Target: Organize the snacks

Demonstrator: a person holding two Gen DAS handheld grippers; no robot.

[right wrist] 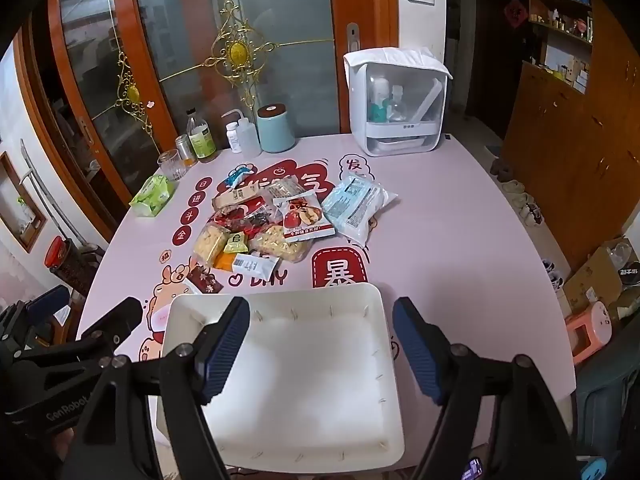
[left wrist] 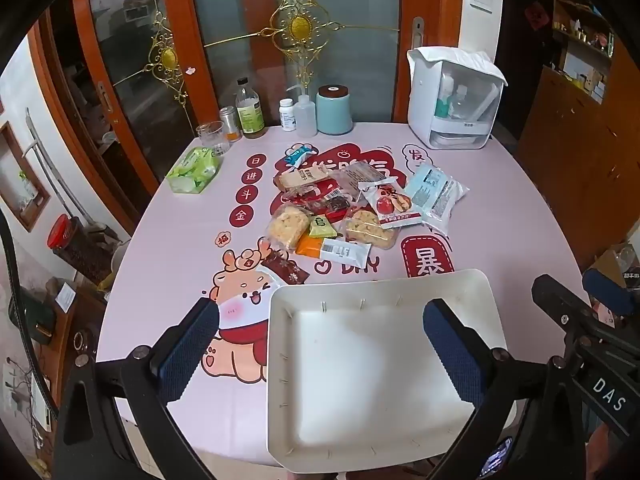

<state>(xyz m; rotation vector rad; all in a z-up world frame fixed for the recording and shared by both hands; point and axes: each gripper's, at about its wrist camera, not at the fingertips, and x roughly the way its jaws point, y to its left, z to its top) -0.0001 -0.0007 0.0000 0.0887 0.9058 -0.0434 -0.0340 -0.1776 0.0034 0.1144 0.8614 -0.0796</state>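
Left wrist view: left gripper (left wrist: pixel 320 344) spread wide, nothing between its pads.
Right gripper (right wrist: pixel 320 344): spread, gripping nothing.
White tray (left wrist: pixel 376 284): under both grippers.
Snack packets (left wrist: pixel 344 208): piled beyond the tray.

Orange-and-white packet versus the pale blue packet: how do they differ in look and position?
The orange-and-white packet is slim, with a barcode, and lies at the pile's near edge, closest to the white tray. The pale blue packet is broader and puffier, with dense print, and lies at the pile's right edge. Both lie flat on the table, untouched.
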